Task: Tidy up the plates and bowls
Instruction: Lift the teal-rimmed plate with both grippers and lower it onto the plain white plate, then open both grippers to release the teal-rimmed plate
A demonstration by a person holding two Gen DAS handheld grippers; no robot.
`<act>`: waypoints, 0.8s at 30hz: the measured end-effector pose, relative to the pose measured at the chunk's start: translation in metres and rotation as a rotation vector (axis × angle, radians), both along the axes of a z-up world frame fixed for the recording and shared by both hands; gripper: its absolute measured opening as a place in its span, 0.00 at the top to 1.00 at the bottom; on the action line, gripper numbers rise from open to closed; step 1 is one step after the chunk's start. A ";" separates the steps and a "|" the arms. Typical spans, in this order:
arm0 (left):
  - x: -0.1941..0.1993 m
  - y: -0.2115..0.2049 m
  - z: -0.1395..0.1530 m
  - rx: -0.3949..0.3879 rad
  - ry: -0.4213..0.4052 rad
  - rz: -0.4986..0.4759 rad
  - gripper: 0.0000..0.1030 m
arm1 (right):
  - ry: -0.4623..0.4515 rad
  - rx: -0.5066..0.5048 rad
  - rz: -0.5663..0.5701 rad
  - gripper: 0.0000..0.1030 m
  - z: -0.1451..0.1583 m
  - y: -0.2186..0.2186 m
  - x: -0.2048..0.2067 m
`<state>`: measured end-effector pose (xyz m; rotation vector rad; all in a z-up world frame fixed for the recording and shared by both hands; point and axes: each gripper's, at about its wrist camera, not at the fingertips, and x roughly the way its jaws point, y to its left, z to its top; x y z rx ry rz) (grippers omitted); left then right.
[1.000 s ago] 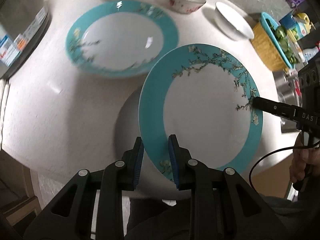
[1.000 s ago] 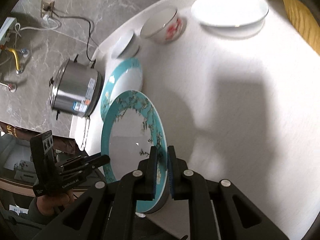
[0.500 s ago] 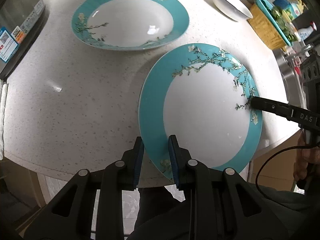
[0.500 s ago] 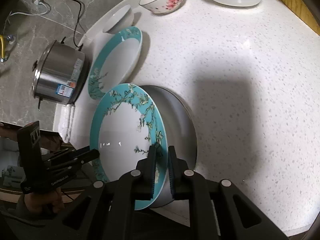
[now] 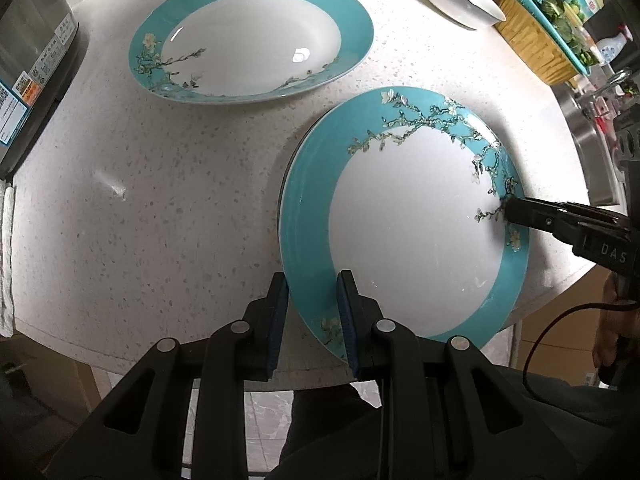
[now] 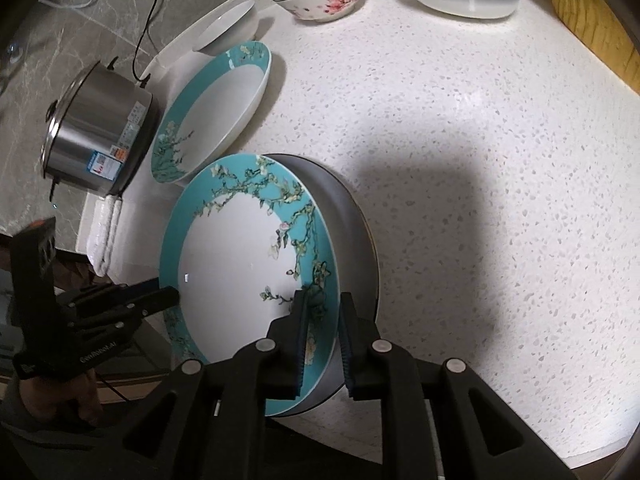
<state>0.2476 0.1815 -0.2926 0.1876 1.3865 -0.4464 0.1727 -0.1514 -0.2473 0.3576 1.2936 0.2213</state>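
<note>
So both grippers are pinching the same teal blossom plate (image 5: 404, 216): the left gripper (image 5: 312, 316) is clamping the near rim, jaws nearly closed on it, and the right gripper (image 6: 322, 320) is biting the opposite rim the same way. The plate is sitting tilted over a dark-rimmed plate (image 6: 356, 216) at the bench (image 5: 160, 184) edge. Its twin, the second teal plate (image 5: 252, 36), is lying farther back on the left, so I'd guess the stacking is heading that way.

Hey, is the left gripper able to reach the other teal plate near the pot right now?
Probably not yet: the left gripper grips the near teal plate; the far teal plate lies unobstructed beyond.
</note>
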 end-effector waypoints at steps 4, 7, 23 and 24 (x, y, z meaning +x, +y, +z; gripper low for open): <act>0.000 -0.009 -0.001 0.022 -0.024 -0.003 0.75 | -0.021 -0.033 0.017 0.81 0.000 0.002 -0.001; 0.000 -0.013 -0.004 0.013 -0.011 0.005 0.62 | -0.027 -0.050 0.026 0.79 0.001 0.002 0.001; 0.009 -0.044 -0.024 -0.022 -0.034 0.025 0.14 | -0.044 -0.164 0.120 0.82 0.004 0.008 0.013; 0.010 -0.049 -0.024 -0.022 -0.038 0.017 0.14 | -0.044 -0.171 0.121 0.84 0.004 0.007 0.014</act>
